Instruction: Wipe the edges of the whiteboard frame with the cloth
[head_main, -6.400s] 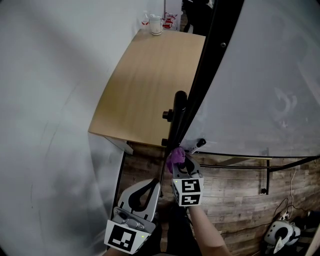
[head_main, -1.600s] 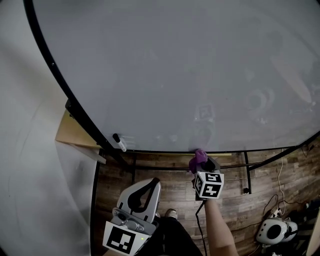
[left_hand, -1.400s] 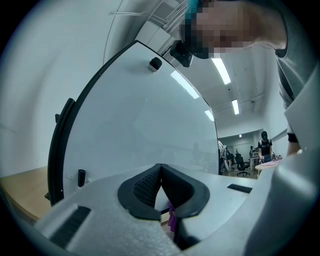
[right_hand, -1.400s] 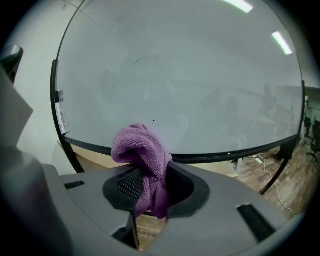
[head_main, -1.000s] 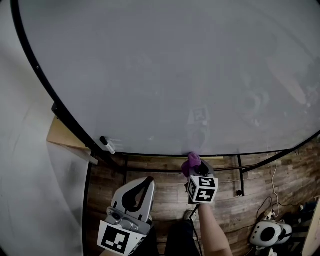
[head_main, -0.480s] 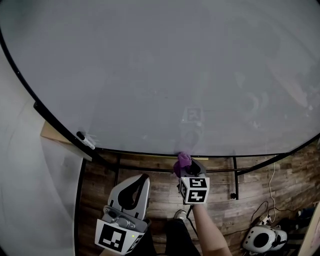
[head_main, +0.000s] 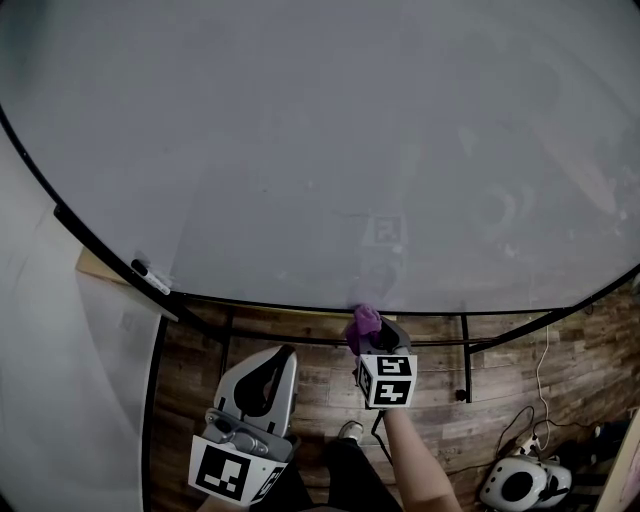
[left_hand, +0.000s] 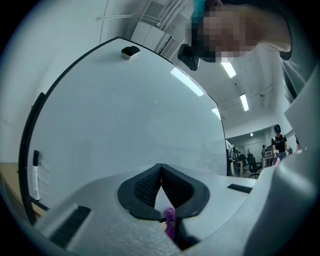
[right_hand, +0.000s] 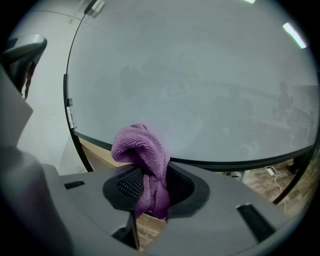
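Observation:
The whiteboard (head_main: 330, 140) fills most of the head view, and its black frame (head_main: 470, 313) curves along the bottom. A purple cloth (head_main: 362, 320) touches that bottom edge, and my right gripper (head_main: 366, 332) is shut on it just below the frame. In the right gripper view the cloth (right_hand: 142, 150) bulges up from between the jaws in front of the frame (right_hand: 225, 163). My left gripper (head_main: 286, 353) hangs lower left, away from the board, jaws shut on nothing. In the left gripper view its gripper (left_hand: 161, 168) points up at the board.
A black marker (head_main: 152, 277) rests at the board's lower left corner, beside a wooden tabletop (head_main: 95, 266). Black stand bars (head_main: 466, 360) run under the board above the wood-plank floor (head_main: 560, 380). A white device (head_main: 520, 484) with cables sits at the bottom right. A white wall (head_main: 60, 400) lies left.
The right gripper has carried the cloth from the board's left side edge round the corner. It slid rightwards along the bottom frame, away from the marker. The left gripper stayed low.

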